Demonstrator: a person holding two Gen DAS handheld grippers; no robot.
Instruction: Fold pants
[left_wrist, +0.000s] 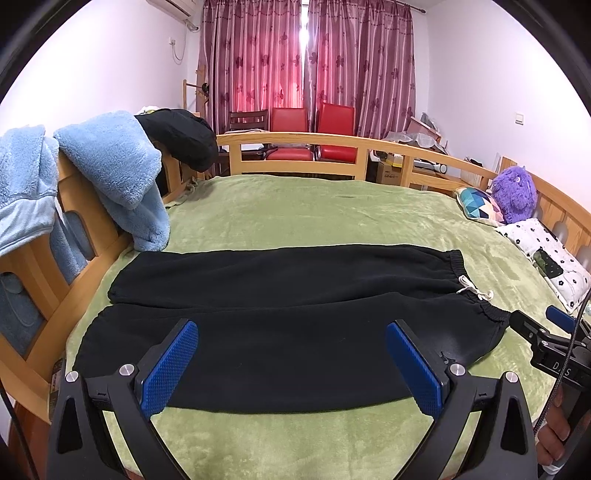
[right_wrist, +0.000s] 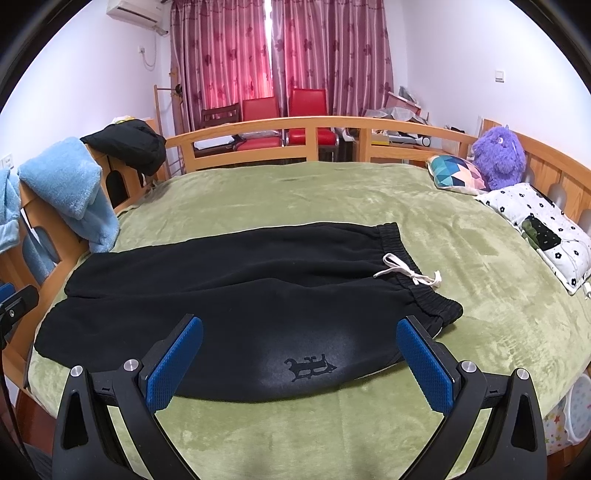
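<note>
At the left of the frame, blue fleece garments (left_wrist: 110, 162) hang over the wooden bed rail (left_wrist: 295, 139), with a dark garment (left_wrist: 181, 136) draped on the rail beside them. The black pants (left_wrist: 280, 314) lie flat across the green blanket (left_wrist: 314, 206) in the lower middle of the frame, 2 legs side by side pointing left, the elastic waistband (right_wrist: 410, 273) to the right with its white drawstring (right_wrist: 406, 273) loose on top. A printed logo (right_wrist: 308, 365) shows on the nearer leg. The left gripper (left_wrist: 291, 363) hovers over the near leg, jaws spread wide, holding nothing. The right gripper (right_wrist: 299, 363) hovers nearer the waistband, jaws likewise wide apart and empty. At the right of the frame sit a patterned cushion (right_wrist: 458, 173), a purple plush toy (right_wrist: 498, 155) and a white flowered pillow (right_wrist: 539, 229).
</note>
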